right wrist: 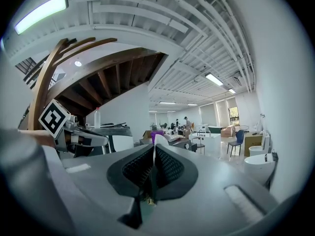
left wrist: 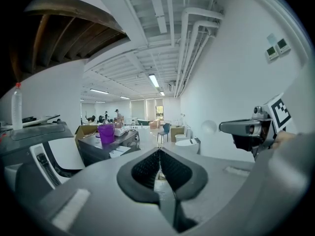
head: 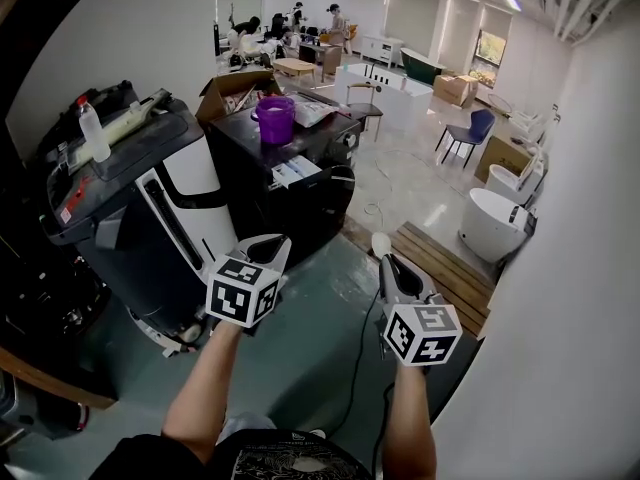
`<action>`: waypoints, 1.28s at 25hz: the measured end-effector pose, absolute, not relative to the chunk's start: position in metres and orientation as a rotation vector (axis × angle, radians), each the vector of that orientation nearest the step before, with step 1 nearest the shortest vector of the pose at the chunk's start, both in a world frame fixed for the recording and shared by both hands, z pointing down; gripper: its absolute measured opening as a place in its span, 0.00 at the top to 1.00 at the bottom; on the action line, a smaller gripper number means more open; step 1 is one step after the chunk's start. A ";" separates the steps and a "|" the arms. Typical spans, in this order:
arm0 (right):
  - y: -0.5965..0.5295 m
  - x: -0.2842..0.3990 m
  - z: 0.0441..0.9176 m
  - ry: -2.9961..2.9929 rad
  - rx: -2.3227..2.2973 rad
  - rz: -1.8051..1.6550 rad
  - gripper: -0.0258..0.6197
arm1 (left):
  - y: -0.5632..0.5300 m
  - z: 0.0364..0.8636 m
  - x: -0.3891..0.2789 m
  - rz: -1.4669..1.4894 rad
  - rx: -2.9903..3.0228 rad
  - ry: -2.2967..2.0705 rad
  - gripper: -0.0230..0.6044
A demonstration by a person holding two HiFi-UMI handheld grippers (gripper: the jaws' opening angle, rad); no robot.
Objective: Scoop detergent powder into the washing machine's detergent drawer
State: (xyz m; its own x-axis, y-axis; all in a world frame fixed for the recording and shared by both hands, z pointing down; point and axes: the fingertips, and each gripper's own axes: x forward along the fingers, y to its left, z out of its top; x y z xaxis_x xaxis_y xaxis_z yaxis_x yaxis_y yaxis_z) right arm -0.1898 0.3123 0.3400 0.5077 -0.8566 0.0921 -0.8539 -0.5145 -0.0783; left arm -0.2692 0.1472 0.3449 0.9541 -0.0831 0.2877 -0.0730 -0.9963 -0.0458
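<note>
The white scoop [head: 380,242] stands upright in the right claw [head: 386,262], whose pads are pressed against its thin handle. Its round bowl pokes up just above the claw tips [right wrist: 154,141]. The left claw [head: 268,249] is held beside it, a little apart. Its pads are closed tight on each other [left wrist: 159,164] with nothing between them.

Both claws are in front of the black washing machine [head: 262,196] and well short of it, over green-grey floor [head: 300,348]. A pale drawer [head: 296,172] juts out of the machine's front at top height; what it contains can't be made out. On the machine's top sits a purple tub [head: 275,119] among loose papers. Whether it holds powder can't be seen.

Just left of the black washing machine, a grey-and-white machine [head: 150,208] leans out toward the left claw, with a red-capped bottle [head: 93,131] on its lid. An open cardboard box [head: 232,87] is behind the black washing machine. A black cable [head: 358,373] runs over the floor in front of it, under the right claw. To its right lies a wooden platform [head: 450,268], and farther right are a white bathtub [head: 494,224] and a blue chair [head: 470,131]. Far behind the machine, people [head: 290,20] work at the back of the room.
</note>
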 end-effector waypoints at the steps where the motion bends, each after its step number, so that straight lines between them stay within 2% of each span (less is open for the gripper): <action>1: 0.314 -0.188 0.340 1.540 -2.705 -0.180 0.91 | 0.150 0.345 -0.267 -0.455 -3.069 0.124 0.96; 15: 0.305 -0.145 0.355 1.556 -2.677 -0.223 0.91 | 0.141 0.358 -0.219 -0.480 -3.070 0.111 0.96; 32: 0.169 -0.048 0.354 1.644 -2.709 -0.250 0.91 | 0.001 0.364 -0.127 -0.483 -3.094 0.170 0.96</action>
